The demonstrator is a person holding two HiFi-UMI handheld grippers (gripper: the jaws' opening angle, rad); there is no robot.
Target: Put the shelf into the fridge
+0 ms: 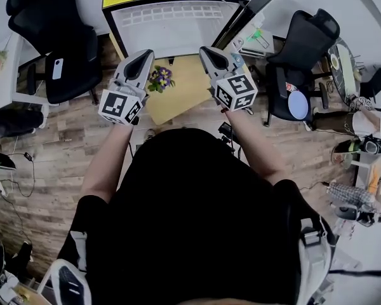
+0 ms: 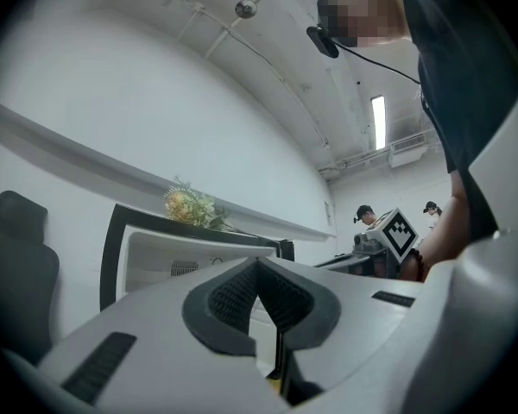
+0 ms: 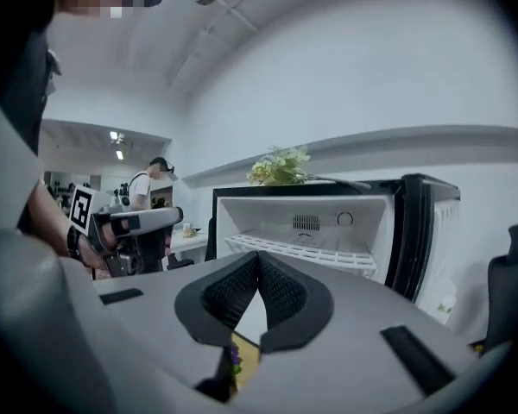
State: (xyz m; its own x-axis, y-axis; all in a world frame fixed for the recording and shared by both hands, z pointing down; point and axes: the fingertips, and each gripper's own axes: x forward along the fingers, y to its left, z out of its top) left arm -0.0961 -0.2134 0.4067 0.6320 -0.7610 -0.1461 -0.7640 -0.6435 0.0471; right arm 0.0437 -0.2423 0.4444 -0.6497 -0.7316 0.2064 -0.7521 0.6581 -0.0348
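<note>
White wire shelf [image 3: 304,248] lies level in the upper part of the open fridge [image 3: 242,218], its long axis running side to side across the opening. Whether it is fully seated on its supports cannot be determined. Nothing else is seen in the visible part of the cavity. The fridge door [image 3: 423,231] stands swung out on the person's right, and a bunch of flowers [image 3: 281,166] rests on the fridge top. The shelf lies straight ahead of both tools, beyond a low wooden desk [image 1: 184,97] that carries a small purple-flowered plant [image 1: 160,78]. The left hand-held gripper [image 1: 141,59] and the right hand-held gripper [image 1: 211,51] are held side by side above the near part of that desk, noses toward the fridge and about equally distant from it. Both are clenched with pads meeting and nothing between them. Judgement: the shelf appears already placed, and only a seating check remains.
</note>
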